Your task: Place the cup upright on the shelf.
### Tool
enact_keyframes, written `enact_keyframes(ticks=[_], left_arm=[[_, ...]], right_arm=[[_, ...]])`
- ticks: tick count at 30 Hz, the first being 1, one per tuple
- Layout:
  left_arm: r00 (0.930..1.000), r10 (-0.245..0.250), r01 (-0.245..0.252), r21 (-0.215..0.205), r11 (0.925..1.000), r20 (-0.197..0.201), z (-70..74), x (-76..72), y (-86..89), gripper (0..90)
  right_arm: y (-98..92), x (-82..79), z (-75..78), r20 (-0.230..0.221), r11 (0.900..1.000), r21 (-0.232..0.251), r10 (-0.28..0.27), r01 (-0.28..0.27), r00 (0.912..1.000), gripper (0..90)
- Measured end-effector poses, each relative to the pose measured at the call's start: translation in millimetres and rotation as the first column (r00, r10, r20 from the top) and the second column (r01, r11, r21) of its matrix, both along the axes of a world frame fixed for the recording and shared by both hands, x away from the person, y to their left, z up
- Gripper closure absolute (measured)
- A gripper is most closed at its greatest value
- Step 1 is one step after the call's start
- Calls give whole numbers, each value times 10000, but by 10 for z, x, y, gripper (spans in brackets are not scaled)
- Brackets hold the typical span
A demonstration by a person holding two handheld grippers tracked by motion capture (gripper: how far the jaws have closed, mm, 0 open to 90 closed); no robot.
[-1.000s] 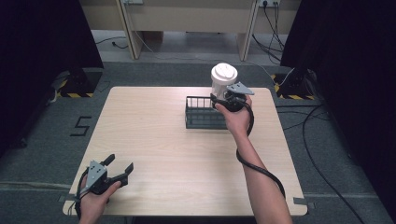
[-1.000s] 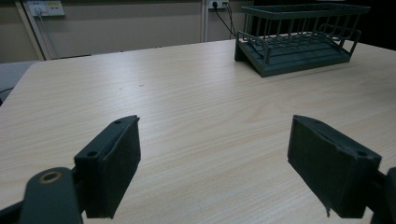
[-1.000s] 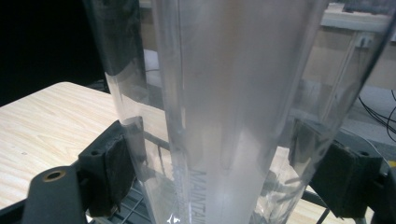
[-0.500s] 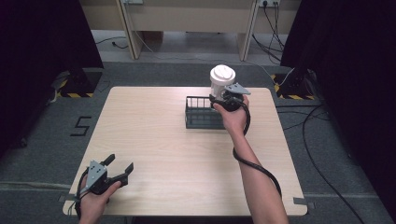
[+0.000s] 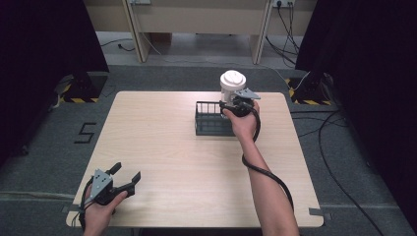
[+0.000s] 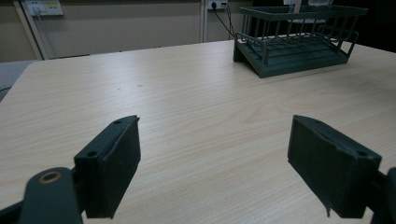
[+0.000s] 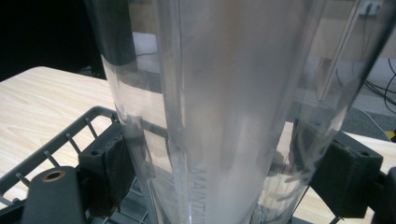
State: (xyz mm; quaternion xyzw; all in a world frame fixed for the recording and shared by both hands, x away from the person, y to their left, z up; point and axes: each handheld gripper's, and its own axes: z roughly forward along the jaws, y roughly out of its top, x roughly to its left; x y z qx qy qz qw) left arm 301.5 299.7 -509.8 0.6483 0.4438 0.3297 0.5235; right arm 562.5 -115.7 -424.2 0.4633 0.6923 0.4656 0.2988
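Right gripper (image 5: 231,104) is clamped on the upright clear jug (image 5: 232,88) over the wire rack (image 5: 209,125) at the far right, while the left gripper (image 5: 123,178), jaws apart, sits idle near-left, well away.

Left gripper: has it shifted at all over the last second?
No. In the high view the left gripper sits open by the table's near left corner, same as before.
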Motion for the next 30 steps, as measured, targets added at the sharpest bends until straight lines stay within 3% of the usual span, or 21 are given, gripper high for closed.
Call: enact_keyframes(ticks=[10,30], left_arm=[[10000,-12,12,-46,10000,-22,-1,-2,-1,166],[10000,-47,47,-61,10000,-38,-3,0,-9,166]], right_arm=[[45,28,-125,-572,9998,-174,62,-72,9983,185],[81,24,-169,-880,9985,-534,67,-115,9961,177]])
